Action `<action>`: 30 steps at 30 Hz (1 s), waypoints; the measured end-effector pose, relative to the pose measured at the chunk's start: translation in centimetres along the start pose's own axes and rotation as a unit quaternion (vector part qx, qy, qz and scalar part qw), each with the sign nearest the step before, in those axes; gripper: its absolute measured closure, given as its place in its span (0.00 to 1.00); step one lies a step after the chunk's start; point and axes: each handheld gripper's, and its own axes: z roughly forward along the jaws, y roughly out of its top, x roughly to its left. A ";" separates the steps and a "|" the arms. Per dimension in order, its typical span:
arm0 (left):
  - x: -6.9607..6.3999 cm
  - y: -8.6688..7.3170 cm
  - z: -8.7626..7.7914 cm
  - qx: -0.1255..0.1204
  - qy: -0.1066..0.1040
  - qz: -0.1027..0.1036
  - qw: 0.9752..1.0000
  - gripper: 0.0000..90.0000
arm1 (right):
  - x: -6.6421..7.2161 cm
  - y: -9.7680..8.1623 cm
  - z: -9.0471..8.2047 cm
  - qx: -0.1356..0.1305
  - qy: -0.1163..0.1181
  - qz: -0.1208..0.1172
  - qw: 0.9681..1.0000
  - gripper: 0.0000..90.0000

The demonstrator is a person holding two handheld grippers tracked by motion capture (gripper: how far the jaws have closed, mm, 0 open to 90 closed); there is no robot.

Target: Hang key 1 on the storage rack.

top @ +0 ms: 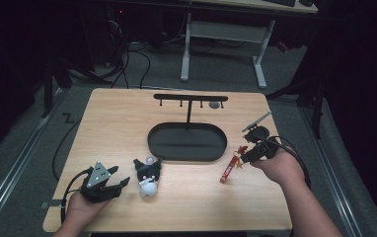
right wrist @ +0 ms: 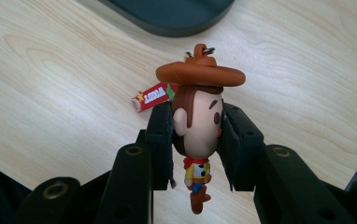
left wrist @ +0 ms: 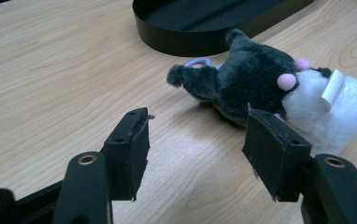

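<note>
Light wood counter [top: 186, 197], dark room, black oval tray [top: 187, 141] mid-counter. Right claw [right wrist: 197, 128] clamped on cowboy figure [right wrist: 197, 126] by the head, lifted off the counter right of tray. Left claw [left wrist: 195, 154] open, plush toy [left wrist: 270, 91] just ahead, apart.

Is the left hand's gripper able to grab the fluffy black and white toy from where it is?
Probably yes. The left gripper has its jaws open and aimed at the plush toy, which lies just ahead on bare table, with nothing between them.
</note>
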 end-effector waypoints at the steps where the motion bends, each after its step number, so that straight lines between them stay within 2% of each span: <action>1: 0.1 0.0 -0.1 0.001 0.002 -0.001 1.000 0.45 | 0.0 0.2 -0.2 -0.003 0.000 0.000 1.000 0.75; 7: 0.6 -0.3 -0.3 -0.002 0.002 -0.015 1.000 0.42 | -0.1 1.3 -1.4 -0.009 -0.001 0.001 1.000 0.75; 13: 0.9 -0.5 -0.6 -0.007 0.004 -0.019 1.000 0.38 | -0.1 2.8 -2.4 -0.018 -0.009 -0.002 1.000 0.75; 20: 1.2 -0.6 -1.0 -0.014 0.008 -0.022 1.000 0.35 | 0.1 4.7 -3.2 -0.025 -0.019 -0.009 0.999 0.75; 30: 1.1 -0.6 -0.7 -0.010 0.004 -0.017 1.000 0.34 | -0.3 6.9 -4.1 -0.040 -0.032 0.001 0.999 0.75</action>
